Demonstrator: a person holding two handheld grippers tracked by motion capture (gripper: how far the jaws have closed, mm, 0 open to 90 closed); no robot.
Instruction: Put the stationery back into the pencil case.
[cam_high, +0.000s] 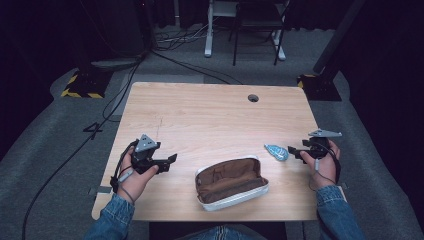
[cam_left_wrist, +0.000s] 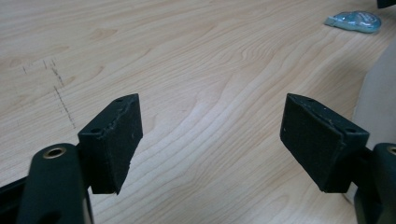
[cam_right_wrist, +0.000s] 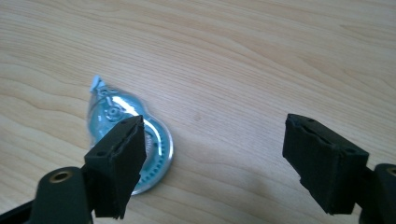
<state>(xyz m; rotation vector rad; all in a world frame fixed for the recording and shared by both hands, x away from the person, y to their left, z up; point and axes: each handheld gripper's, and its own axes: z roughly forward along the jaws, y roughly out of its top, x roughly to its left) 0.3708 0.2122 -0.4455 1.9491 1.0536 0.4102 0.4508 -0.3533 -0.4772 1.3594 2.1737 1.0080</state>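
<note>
Fingers first: the left gripper (cam_high: 167, 162), at about eight o'clock on the table (cam_high: 210, 107), holds its pads (cam_left_wrist: 116, 140) well apart over bare wood, gripping nothing. Just right of it, at six o'clock, lies the pencil case (cam_high: 231, 183), unzipped with its brown lining showing; it looks soft and floppy, so its rim would likely sag if lifted by one side. At four o'clock lies the correction tape dispenser (cam_right_wrist: 128, 140), flat on the wood, just before the right gripper (cam_high: 295, 151), whose fingers (cam_right_wrist: 119, 163) also stand apart, one pad above its edge. It is probably light, hard, smooth plastic; gripping across the broad round body seems safest.
</note>
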